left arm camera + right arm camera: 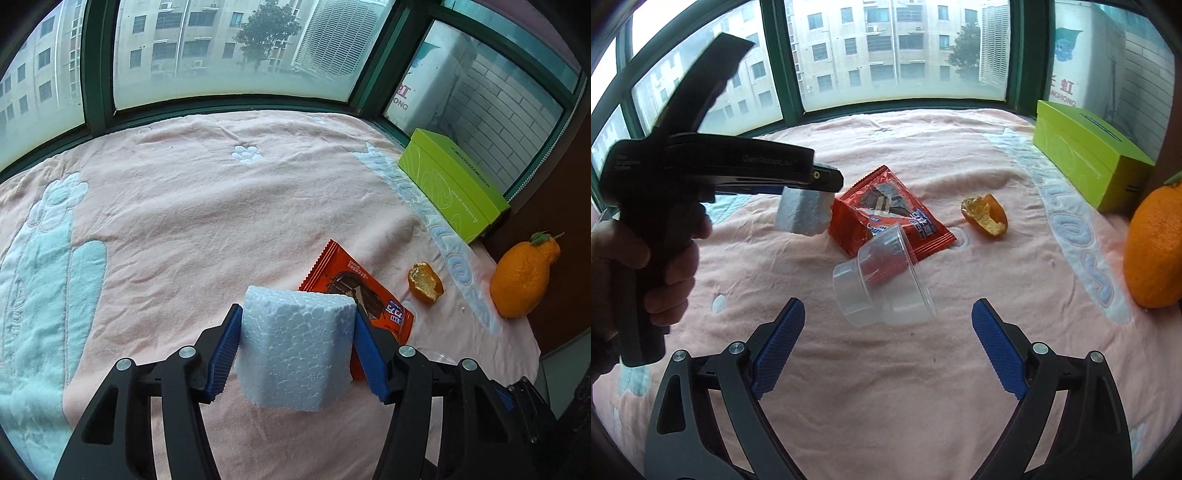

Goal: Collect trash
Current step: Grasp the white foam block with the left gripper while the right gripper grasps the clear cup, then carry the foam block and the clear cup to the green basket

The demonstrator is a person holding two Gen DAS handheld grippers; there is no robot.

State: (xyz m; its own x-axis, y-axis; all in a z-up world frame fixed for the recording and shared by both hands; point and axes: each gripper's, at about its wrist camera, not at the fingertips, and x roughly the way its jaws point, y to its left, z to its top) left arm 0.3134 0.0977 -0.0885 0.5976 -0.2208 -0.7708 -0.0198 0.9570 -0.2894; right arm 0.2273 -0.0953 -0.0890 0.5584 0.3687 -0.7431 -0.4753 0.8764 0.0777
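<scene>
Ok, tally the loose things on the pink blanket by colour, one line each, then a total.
White: 1, foam block
Red: 1, snack wrapper
Clear: 1, plastic cup
Orange: 2, peel piece and whole fruit
Green: 1, box
Total: 6

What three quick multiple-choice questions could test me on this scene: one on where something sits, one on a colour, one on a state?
1. Where does the clear plastic cup lie?
A. On the green box
B. On its side, partly over the red snack wrapper
C. Inside the window frame

2. What colour is the box by the window?
A. Lime green
B. Blue
C. White

3. What is between the left gripper's jaws?
A. Nothing
B. The orange peel
C. A white foam block

Answers: 1 B, the tipped cup overlaps the wrapper's near edge. 2 A, its lid and sides are lime green. 3 C, both blue pads sit against the foam's sides.
</scene>
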